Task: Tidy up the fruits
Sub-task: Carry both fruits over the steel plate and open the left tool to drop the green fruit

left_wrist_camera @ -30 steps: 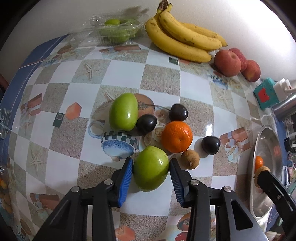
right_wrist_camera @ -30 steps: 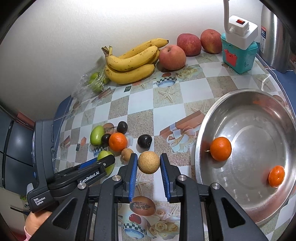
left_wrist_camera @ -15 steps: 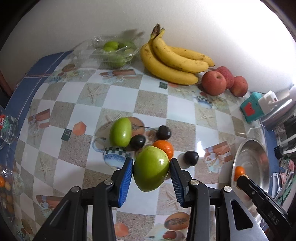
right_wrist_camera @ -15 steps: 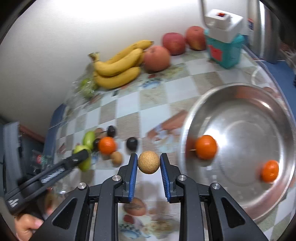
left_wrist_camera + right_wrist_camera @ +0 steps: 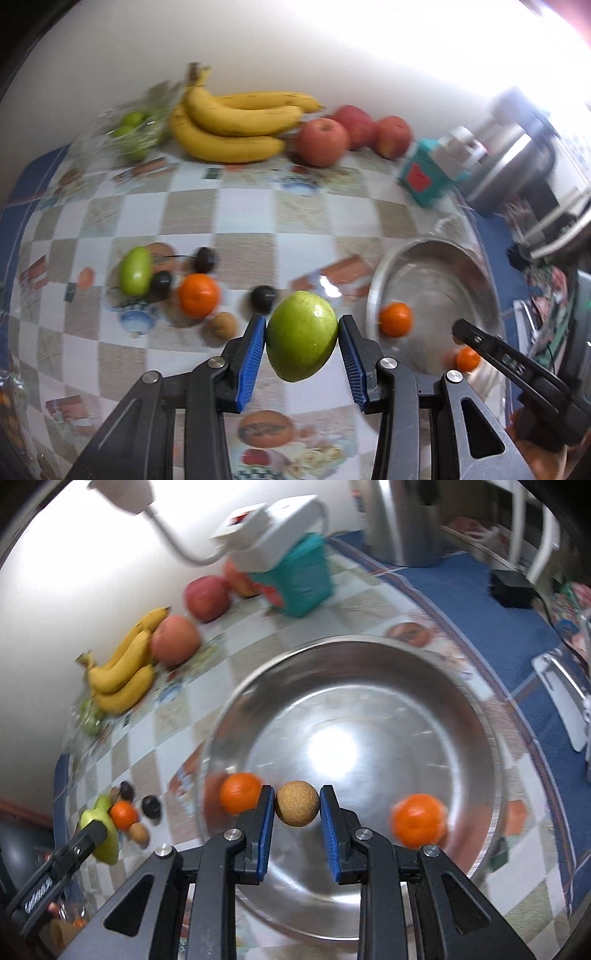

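Both grippers are found loaded and clear of the table. Left gripper (image 5: 302, 341) is clamped on a green fruit (image 5: 302, 335), which a second ago sat on the checked tablecloth (image 5: 243, 210) between the parted blue pads (image 5: 251, 365) and has since been raised and swung to the right, so that the steel bowl (image 5: 373, 295) is now seen just right of it. Right gripper (image 5: 297, 814) is closed on a small round tan fruit (image 5: 297, 803); it has been carried from the tablecloth to a position over the near part of the bowl, where two oranges (image 5: 419, 825) already lie (one on each side of the held fruit in the right wrist view). On the tablecloth to the left are noted a second green fruit (image 5: 135, 270), an orange (image 5: 198, 295), three dark plums (image 5: 263, 298) and a small brown fruit (image 5: 221, 325). Bananas (image 5: 236, 125) and red apples (image 5: 323, 142) remain at the far wall. Both pick-ups are judged complete; release of the tan fruit into the bowl appears due first, the green fruit being short of the rim. Considerable motion blur is recorded, and exact heights cannot be told.
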The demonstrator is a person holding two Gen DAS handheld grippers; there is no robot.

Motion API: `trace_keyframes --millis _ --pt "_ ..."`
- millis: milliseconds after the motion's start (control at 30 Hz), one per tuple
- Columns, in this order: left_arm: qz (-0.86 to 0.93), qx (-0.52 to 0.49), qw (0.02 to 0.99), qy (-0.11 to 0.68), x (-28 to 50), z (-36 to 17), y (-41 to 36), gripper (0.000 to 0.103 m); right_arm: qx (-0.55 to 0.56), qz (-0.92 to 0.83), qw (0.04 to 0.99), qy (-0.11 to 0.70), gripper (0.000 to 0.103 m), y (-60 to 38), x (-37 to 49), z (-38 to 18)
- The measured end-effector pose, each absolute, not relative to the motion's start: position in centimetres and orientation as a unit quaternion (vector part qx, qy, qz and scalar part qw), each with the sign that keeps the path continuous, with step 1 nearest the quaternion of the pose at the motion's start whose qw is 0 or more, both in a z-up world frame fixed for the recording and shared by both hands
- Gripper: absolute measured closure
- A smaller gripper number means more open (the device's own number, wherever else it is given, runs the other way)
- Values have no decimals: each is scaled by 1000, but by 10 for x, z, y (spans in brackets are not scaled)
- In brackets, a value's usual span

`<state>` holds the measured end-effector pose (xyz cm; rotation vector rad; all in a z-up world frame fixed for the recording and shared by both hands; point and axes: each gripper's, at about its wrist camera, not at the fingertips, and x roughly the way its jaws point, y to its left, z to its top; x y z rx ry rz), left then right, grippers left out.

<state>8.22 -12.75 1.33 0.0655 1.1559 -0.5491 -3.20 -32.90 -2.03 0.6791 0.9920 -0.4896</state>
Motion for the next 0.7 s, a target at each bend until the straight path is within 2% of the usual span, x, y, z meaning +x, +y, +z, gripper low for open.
trace_keyframes --millis 367,700 --pt "-327 84 787 517 38 18 -195 60 347 -259 793 429 77 -361 -60 -14" --pt "-351 129 780 502 16 0 -231 60 350 -262 794 422 77 -368 -60 -18"
